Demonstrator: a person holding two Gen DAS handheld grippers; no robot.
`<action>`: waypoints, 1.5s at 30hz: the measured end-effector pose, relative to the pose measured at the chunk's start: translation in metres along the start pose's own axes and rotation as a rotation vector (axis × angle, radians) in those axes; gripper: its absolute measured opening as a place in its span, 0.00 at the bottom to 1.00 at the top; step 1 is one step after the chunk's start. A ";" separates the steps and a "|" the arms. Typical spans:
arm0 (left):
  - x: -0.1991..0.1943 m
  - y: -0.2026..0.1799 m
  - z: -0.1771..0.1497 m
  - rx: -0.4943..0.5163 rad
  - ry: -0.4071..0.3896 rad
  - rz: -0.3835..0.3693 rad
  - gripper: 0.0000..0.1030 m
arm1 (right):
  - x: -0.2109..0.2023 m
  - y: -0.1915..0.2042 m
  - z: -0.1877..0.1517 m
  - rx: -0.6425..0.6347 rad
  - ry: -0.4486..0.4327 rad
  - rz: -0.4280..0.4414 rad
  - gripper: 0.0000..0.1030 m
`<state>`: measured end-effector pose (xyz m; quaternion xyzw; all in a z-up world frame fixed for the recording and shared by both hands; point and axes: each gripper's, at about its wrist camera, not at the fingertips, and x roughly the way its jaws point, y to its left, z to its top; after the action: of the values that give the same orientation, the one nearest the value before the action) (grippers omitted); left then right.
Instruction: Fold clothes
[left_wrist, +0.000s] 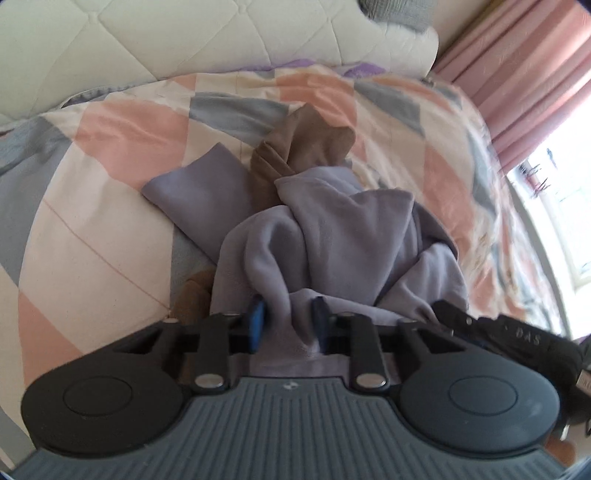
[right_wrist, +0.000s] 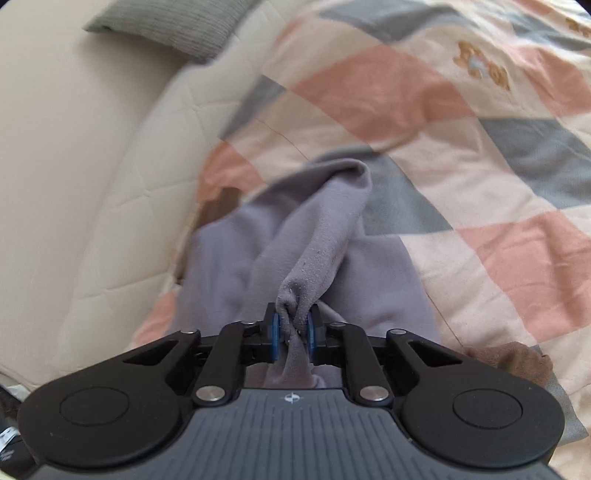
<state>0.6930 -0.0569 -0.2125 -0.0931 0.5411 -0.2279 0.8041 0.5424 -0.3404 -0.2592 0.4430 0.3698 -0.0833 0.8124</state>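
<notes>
Lilac fleece garment (left_wrist: 332, 236) lay bunched on the patchwork quilt (left_wrist: 110, 177) of the bed, over a brown garment (left_wrist: 295, 147). Left claw (left_wrist: 288, 325) and right claw (right_wrist: 293, 326) each clamped a fold of it.

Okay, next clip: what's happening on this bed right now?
A person is working on a lavender garment with two handheld grippers over a patchwork quilt. The right gripper is clamped on a bunched edge of it. The left gripper has fabric between its fingers, with the jaws set wider. The garment is crumpled, not yet folded. A brown piece of clothing lies partly under it.
</notes>
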 end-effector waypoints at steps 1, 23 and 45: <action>-0.008 -0.001 -0.001 0.001 -0.012 -0.012 0.12 | -0.011 0.002 0.000 -0.005 -0.018 0.014 0.10; -0.217 -0.135 -0.214 0.335 -0.065 -0.245 0.00 | -0.418 -0.086 -0.116 0.058 -0.525 0.029 0.08; -0.143 -0.155 -0.449 0.483 0.356 -0.128 0.15 | -0.463 -0.301 -0.277 0.459 -0.113 -0.204 0.56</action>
<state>0.1977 -0.0830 -0.2111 0.1085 0.5966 -0.4129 0.6795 -0.0730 -0.3913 -0.2376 0.5707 0.3382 -0.2712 0.6974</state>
